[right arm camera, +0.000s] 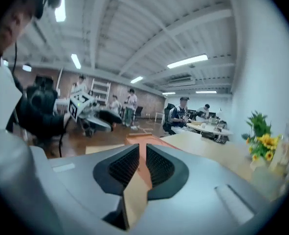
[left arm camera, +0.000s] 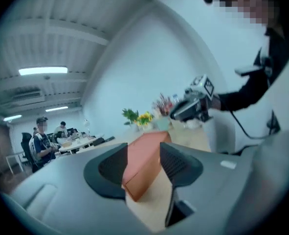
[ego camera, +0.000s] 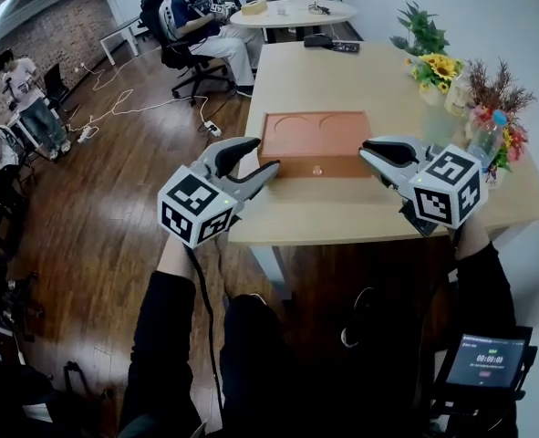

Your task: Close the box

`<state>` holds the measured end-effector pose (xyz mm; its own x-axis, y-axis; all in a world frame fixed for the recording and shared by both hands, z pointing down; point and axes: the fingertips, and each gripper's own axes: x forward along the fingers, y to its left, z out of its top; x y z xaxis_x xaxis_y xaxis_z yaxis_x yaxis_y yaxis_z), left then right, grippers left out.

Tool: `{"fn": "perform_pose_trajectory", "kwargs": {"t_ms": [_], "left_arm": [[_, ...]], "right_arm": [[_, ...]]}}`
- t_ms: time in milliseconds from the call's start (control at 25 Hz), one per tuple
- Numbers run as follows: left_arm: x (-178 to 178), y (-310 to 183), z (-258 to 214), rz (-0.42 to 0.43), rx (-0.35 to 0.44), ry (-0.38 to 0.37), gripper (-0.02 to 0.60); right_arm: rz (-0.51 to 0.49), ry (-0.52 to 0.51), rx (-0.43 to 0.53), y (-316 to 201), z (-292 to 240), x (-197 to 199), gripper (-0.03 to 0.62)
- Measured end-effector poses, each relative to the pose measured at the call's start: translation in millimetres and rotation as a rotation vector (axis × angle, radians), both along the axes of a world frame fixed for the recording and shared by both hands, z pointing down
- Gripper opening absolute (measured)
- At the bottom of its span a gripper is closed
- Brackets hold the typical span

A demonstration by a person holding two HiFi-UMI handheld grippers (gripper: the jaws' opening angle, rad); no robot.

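Left claw (ego camera: 269, 153) slightly spread, nothing in it. Right claw (ego camera: 367, 151) almost pressed together, empty. Box (ego camera: 315, 140) sits between them on the bench (ego camera: 342, 210), long axis left-right, one claw by each front corner, about equally near. Lid looks already down. Flowers (ego camera: 438, 67) crowd the right side; there is free room behind the box, and the bench front edge is close.

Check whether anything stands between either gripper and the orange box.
Nothing visible does. The left gripper is at the left end of the box and the right gripper at its right end, both close beside it.
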<state>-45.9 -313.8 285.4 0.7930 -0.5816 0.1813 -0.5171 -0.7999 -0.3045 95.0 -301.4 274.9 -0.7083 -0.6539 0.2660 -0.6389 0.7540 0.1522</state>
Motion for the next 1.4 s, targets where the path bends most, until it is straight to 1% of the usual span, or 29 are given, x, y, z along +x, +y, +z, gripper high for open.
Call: {"fn": "perform_pose_trajectory", "kwargs": {"t_ms": [80,160,200,240,280,320,400,480,560,600,640,720,800,920,1000,1080,1200,1400], "left_arm": [[-15,31,-27,-0.028,0.024,0.215,0.19],[-24,65,-46,-0.035,0.025,0.403,0.19],[-26,81,-51,-0.027,0.011,0.479,0.189],[-26,96,-51,-0.019,-0.007,0.533,0.189],[-23,109,-48,-0.017,-0.02,0.562,0.189],[-19,120,-40,-0.026,-0.025,0.567,0.187],[-5,137,-21,-0.068,-0.004,0.524,0.186],[9,149,-3,-0.108,0.023,0.481,0.186],[20,159,9,-0.126,0.02,0.477,0.186],[24,164,14,-0.132,0.014,0.478,0.186],[27,167,18,-0.141,0.011,0.478,0.186],[27,172,22,-0.169,0.025,0.473,0.184],[22,175,19,-0.208,0.067,0.466,0.184],[16,179,3,-0.256,0.147,0.456,0.183],[16,181,-5,-0.26,0.173,0.46,0.179],[17,180,-7,-0.257,0.172,0.465,0.169],[18,176,-7,-0.257,0.154,0.482,0.169],[20,178,-8,-0.249,0.169,0.483,0.169]], "right_arm": [[-0.016,-0.175,-0.018,26,-19,-3,0.009],[-0.032,-0.31,-0.02,50,-31,-8,0.002],[-0.042,-0.375,-0.022,61,-35,-12,0.001],[-0.053,-0.437,-0.024,72,-38,-16,0.0],[-0.062,-0.49,-0.021,81,-39,-21,0.0],[-0.068,-0.529,-0.014,90,-38,-26,0.001],[-0.064,-0.557,0.011,103,-26,-36,0.002],[-0.045,-0.556,0.023,113,-8,-45,0.002],[-0.024,-0.542,0.033,125,10,-56,0.002],[-0.01,-0.523,0.052,132,17,-61,0.002],[0.009,-0.498,0.086,139,21,-66,0.002],[0.069,-0.442,0.187,151,22,-72,0.002],[0.143,-0.401,0.294,159,18,-72,0.002],[0.253,-0.392,0.407,166,4,-58,0.0],[0.315,-0.4,0.449,168,-6,-42,0.0],[0.355,-0.406,0.461,167,-11,-28,0.0],[0.388,-0.41,0.45,163,-12,-15,0.0],[0.389,-0.404,0.434,161,-7,-16,0.0]]}}
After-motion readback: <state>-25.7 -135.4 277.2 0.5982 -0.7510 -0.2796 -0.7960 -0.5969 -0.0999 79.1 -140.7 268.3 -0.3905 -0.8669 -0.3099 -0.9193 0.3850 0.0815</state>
